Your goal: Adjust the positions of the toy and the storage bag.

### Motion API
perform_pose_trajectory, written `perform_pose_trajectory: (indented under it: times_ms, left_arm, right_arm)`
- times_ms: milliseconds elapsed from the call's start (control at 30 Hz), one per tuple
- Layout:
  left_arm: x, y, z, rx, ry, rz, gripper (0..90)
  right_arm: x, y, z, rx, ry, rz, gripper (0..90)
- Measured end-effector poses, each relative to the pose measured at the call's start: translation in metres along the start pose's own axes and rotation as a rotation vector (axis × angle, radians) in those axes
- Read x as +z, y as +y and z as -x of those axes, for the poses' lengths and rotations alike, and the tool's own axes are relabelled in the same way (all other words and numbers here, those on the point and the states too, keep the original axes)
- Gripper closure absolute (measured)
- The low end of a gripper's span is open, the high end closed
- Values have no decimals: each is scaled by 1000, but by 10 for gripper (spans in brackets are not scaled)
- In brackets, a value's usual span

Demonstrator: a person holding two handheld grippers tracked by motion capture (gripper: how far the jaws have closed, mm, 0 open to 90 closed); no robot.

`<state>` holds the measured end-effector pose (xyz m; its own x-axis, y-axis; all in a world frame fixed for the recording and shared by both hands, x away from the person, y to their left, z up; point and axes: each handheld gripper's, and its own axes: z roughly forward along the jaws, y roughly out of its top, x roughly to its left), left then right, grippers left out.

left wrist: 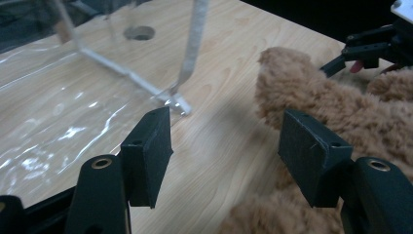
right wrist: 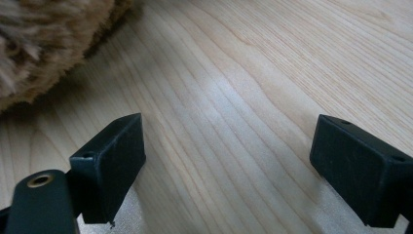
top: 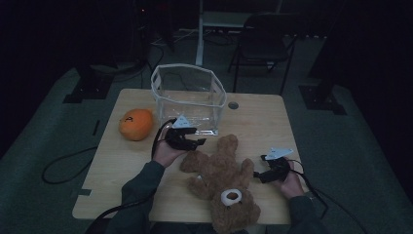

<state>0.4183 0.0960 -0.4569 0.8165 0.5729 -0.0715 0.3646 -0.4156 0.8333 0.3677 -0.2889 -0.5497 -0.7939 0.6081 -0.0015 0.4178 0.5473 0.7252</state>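
Left tool [top: 198,142]: held in the left hand [top: 168,152] just beyond the teddy bear's upper paw, level above the bench. Its jaws are seen parted, with bare wood between them in the left gripper view [left wrist: 224,146]; nothing is gripped. One pad [left wrist: 311,153] stands just beside the bear's fur.

Right tool [top: 257,176]: held in the right hand [top: 291,183] on the far side of the teddy bear from the left tool, close to the bear's arm. Its jaws are seen wide apart in the right gripper view [right wrist: 229,165], with only bench wood between them; nothing is gripped.

Teddy bear [top: 224,183]: a brown plush toy laid flat on the bench between the two tools, its head toward the near edge and its muzzle pale. An edge of its fur is seen at the upper corner of the right gripper view [right wrist: 44,39].

Clear bin [top: 189,97]: a see-through container with a pale rim, stood upright beyond the teddy bear, just past the left tool. Its corner is seen near the left tool's jaws [left wrist: 180,100].

Orange [top: 136,124]: set beside the clear bin, well apart from the teddy bear.

Bench [top: 253,122]: light wood, with a round hole [top: 233,105] beyond the teddy bear, next to the bin.
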Motion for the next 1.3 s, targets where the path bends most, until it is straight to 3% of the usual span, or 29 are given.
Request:
perform_pose_trajectory:
  times_ms: [267, 367, 533, 633, 700, 833, 900, 933, 967, 1067, 1300]
  left_arm:
    - [24, 19, 7, 15, -75, -6, 368]
    - [33, 24, 9, 0, -124, -4, 368]
    - [51, 33, 13, -10, -157, -17, 358]
    - [63, 39, 16, -14, -206, -40, 306]
    - [69, 41, 20, 3, -205, -69, 297]
    - [81, 39, 18, -9, -209, -114, 298]
    - [84, 36, 17, -15, -228, -124, 388]
    - [84, 35, 17, -12, -250, -132, 495]
    - [84, 34, 17, 0, -250, -135, 596]
    - [79, 32, 18, 29, -242, -123, 766]
    - [53, 28, 13, 59, -170, -90, 856]
  right_arm:
    - [0, 0, 0, 1, 0, 0, 123]
    - [0, 0, 0, 1, 0, 0, 123]
    - [0, 0, 0, 1, 0, 0, 123]
    - [0, 0, 0, 1, 0, 0, 123]
    - [0, 0, 0, 1, 0, 0, 123]
    - [0, 0, 0, 1, 0, 0, 123]
    - [0, 0, 0, 1, 1, 0, 123]
    - [0, 0, 0, 1, 1, 0, 123]
    - [0, 0, 0, 1, 1, 0, 123]
    - [0, 0, 0, 1, 0, -1, 123]
    - [0, 0, 0, 0, 0, 0, 123]
